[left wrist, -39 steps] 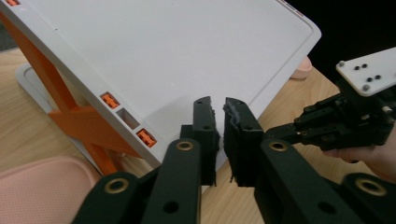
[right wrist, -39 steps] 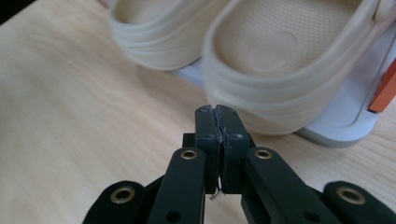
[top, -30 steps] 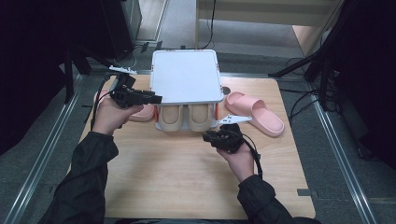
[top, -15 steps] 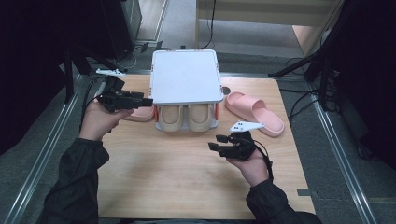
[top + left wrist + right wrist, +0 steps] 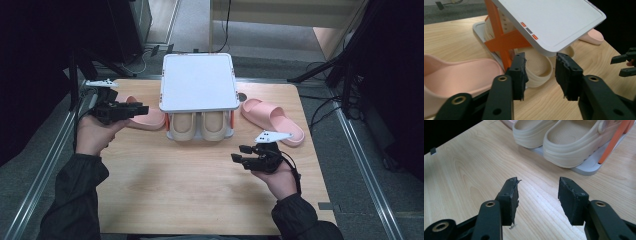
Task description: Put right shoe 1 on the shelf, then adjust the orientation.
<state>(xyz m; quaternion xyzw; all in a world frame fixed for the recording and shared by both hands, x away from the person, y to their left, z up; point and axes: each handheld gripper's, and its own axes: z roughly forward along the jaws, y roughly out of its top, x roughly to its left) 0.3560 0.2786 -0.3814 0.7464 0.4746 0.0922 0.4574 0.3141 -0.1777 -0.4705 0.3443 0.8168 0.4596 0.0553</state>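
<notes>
While over the desk [image 5: 200,190], left gripper [image 5: 131,111] by a pink slipper [image 5: 145,118] left of the rack [image 5: 199,82], jaws just narrowed to about half open, holding nothing. Right gripper [image 5: 241,154] open and empty, hovering before beige clogs [image 5: 200,125] on the rack's lower shelf. Second pink slipper [image 5: 275,117] lying right of the rack.

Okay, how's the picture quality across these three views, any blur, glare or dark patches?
High view: soft overall, evenly lit wooden table, surroundings nearly black. Left gripper view: the white rack top is bright but not blown out, the pink slipper slightly soft, top right corner black. Right gripper view: beige clogs and wood grain sharp, top left corner black.
</notes>
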